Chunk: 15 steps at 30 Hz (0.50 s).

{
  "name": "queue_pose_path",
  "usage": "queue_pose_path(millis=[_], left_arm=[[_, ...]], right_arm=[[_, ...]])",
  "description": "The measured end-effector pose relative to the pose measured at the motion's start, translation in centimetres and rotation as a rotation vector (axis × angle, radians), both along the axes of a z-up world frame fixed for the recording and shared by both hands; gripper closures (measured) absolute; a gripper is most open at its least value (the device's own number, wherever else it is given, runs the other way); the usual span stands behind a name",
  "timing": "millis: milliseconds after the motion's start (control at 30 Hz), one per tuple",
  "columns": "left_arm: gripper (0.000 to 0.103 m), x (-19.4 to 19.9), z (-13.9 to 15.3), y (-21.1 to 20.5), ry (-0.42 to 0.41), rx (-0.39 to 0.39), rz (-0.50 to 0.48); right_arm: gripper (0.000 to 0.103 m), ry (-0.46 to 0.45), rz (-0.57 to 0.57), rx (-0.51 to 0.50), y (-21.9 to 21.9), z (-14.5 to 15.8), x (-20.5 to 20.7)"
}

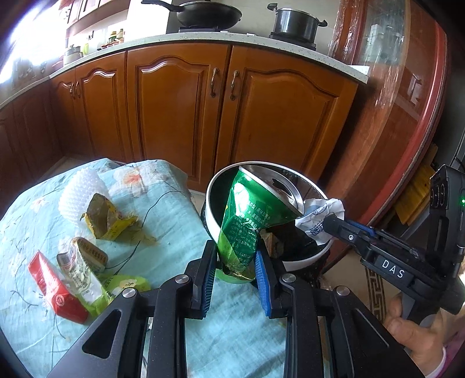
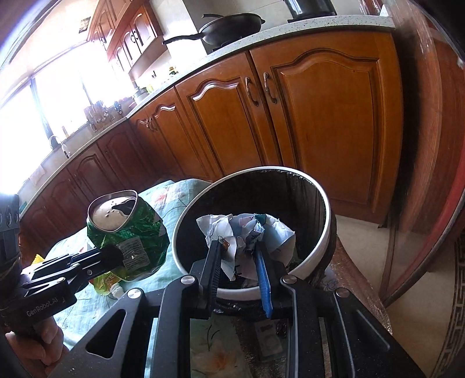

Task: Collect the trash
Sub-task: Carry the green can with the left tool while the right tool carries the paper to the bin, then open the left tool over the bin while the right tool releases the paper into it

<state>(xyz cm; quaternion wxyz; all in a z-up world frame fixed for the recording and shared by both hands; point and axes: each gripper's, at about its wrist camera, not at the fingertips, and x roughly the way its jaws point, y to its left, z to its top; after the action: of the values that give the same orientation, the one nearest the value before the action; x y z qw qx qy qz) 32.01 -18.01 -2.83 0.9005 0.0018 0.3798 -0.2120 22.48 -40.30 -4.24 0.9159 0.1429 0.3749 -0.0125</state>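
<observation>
While both grippers are hanging at the bin, much is sitting out of sight:
Hidden: the black inside of the round white-rimmed trash bin (image 2: 327, 232) is swallowing whatever is lying at its bottom; its base is getting cut off by the right gripper's frame.
Hard to read: the print on the crushed green drink can (image 1: 247, 221) is staying too small to make out.
Left gripper (image 1: 235, 279): its blue-padded tongs are clamping the can's crumpled lower end, holding it tilted at the bin's near rim, silver top leaning over the opening.
Right gripper (image 2: 241, 261): its tongs are pinching a crumpled white paper wad with blue print (image 2: 247, 232), holding it above the bin's mouth.
Person: a hand (image 1: 421, 331) is gripping the right handle; another hand (image 2: 32, 349) is showing at the left handle.
Around: a light blue flowered cloth (image 1: 35, 221) is covering the table beside the bin; brown wooden cabinet doors (image 1: 174, 107) are standing behind, with a black wok (image 1: 209, 13) and a steel pot (image 1: 296, 21) on the counter.
In the way: the can is blocking part of the bin's rim in the left view.
Count on the cloth: one red carton (image 1: 55, 288), one white bubbled foam piece (image 1: 81, 194), one brownish-yellow wrapper (image 1: 107, 218), one clear printed packet (image 1: 80, 267), one green sachet (image 1: 125, 286).
Count held: one can, one paper wad, two grippers.
</observation>
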Motion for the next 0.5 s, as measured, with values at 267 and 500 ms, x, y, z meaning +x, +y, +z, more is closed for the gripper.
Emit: queue_pose_path(millis=[267,500], left_arm=[[0.078,3.2,0.2,-2.7,0.000,0.017,-0.019],[0.078,5.6,-0.8,-4.5,0.020,0.041,-0.028]], right_arm=[[0.079,0.020,-0.011,-0.012,-1.6,-0.2,1.6],[0.079,0.050,-0.006,-0.034,-2.2,-0.7,3.2]])
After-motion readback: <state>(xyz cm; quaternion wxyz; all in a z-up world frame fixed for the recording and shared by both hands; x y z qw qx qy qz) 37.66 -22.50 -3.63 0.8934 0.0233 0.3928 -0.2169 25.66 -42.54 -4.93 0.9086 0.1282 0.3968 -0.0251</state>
